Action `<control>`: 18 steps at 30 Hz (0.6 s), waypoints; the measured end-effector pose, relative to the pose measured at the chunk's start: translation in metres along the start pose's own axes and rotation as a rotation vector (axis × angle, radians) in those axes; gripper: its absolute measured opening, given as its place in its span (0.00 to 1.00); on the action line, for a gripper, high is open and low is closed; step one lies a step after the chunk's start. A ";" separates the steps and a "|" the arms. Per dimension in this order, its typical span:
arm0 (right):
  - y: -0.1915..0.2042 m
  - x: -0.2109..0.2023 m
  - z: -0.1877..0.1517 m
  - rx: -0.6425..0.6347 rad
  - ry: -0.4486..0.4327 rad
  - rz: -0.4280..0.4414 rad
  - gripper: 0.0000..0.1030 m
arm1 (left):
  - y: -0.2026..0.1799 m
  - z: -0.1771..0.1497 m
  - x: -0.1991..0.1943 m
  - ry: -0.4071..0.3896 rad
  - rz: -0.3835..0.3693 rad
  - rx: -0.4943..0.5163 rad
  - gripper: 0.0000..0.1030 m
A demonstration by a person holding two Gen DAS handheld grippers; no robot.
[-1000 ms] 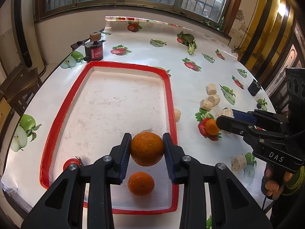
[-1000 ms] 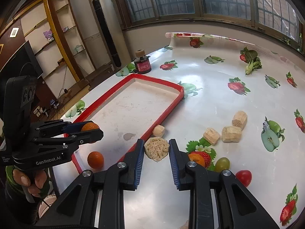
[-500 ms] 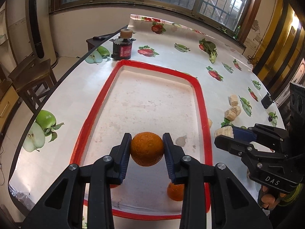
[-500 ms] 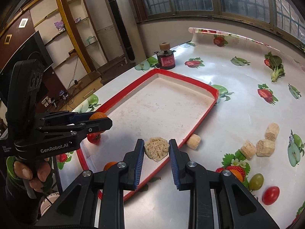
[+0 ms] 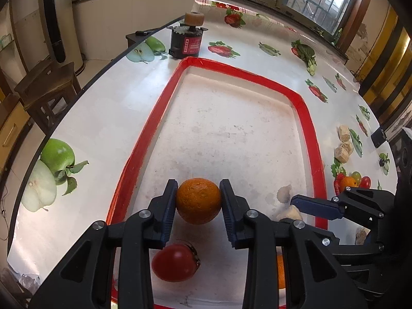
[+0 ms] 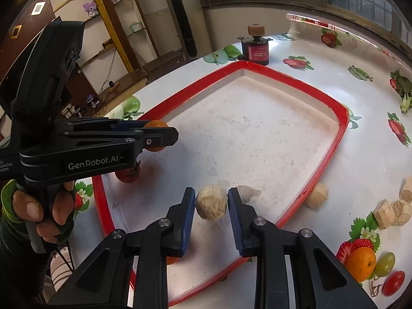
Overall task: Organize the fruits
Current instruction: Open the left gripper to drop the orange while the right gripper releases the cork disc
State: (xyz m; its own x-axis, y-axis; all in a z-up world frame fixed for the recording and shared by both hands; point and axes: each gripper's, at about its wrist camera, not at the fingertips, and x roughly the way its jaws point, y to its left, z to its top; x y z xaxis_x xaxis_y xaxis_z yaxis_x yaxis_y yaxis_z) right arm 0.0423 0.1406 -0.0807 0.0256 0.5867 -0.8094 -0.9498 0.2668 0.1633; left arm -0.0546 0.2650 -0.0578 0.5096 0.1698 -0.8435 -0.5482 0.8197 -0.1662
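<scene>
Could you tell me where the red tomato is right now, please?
The red tomato lies inside the red-rimmed tray at its near end, just below the orange held in the left gripper.

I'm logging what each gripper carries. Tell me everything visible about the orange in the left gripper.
The orange is round, deep orange, with dimpled, matte peel and no stem showing. The left gripper is shut on it, one blue ribbed pad pressing each side. It hangs above the white floor of the red-rimmed tray, touching nothing else, with a red tomato lying below it.
</scene>
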 end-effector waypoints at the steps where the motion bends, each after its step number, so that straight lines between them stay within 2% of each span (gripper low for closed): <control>1: 0.001 0.002 0.000 -0.003 0.006 0.001 0.27 | 0.000 -0.002 0.003 0.010 0.001 0.001 0.30; 8: 0.003 0.006 -0.002 -0.022 0.025 -0.013 0.29 | 0.006 -0.005 0.004 0.036 -0.015 -0.026 0.31; 15: 0.002 -0.010 -0.002 -0.016 -0.013 -0.018 0.29 | 0.003 -0.006 0.000 0.043 0.007 -0.026 0.32; 17: 0.001 -0.018 -0.003 -0.011 -0.025 -0.022 0.29 | 0.001 -0.007 -0.002 0.043 0.020 -0.027 0.48; 18: 0.001 -0.022 -0.004 -0.008 -0.031 -0.024 0.29 | 0.000 -0.007 -0.004 0.039 0.031 -0.030 0.60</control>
State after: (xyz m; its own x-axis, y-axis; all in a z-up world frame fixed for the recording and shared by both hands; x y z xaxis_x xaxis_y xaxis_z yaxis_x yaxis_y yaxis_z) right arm 0.0395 0.1248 -0.0650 0.0578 0.6038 -0.7950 -0.9513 0.2748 0.1396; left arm -0.0616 0.2608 -0.0585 0.4660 0.1732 -0.8677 -0.5836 0.7972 -0.1544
